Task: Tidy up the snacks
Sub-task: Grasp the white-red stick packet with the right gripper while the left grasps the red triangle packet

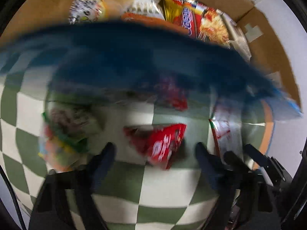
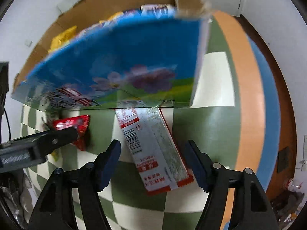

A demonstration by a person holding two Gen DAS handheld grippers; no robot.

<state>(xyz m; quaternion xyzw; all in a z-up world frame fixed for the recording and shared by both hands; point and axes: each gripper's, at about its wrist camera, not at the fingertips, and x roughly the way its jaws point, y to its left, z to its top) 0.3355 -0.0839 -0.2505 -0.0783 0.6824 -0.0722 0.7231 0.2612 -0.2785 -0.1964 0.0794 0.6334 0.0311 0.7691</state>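
A small red snack packet (image 1: 167,145) lies on the green-and-white chequered cloth (image 1: 165,189). My left gripper (image 1: 154,146) points down over it, open, a finger on each side and neither pad touching it. The picture is blurred. A long silver-and-red snack box (image 2: 157,153) lies flat on the cloth. My right gripper (image 2: 153,143) stands open astride it, with a gap at the left pad. In the right wrist view the red packet (image 2: 80,122) shows at the left, under a finger (image 2: 63,136) of the left gripper.
An open cardboard box with a blue flower-printed side (image 2: 124,61) stands just behind, holding several snack bags (image 1: 191,19). A green and multicoloured packet (image 1: 63,140) lies left of the red one. An orange and blue border (image 2: 249,95) runs along the cloth's right edge.
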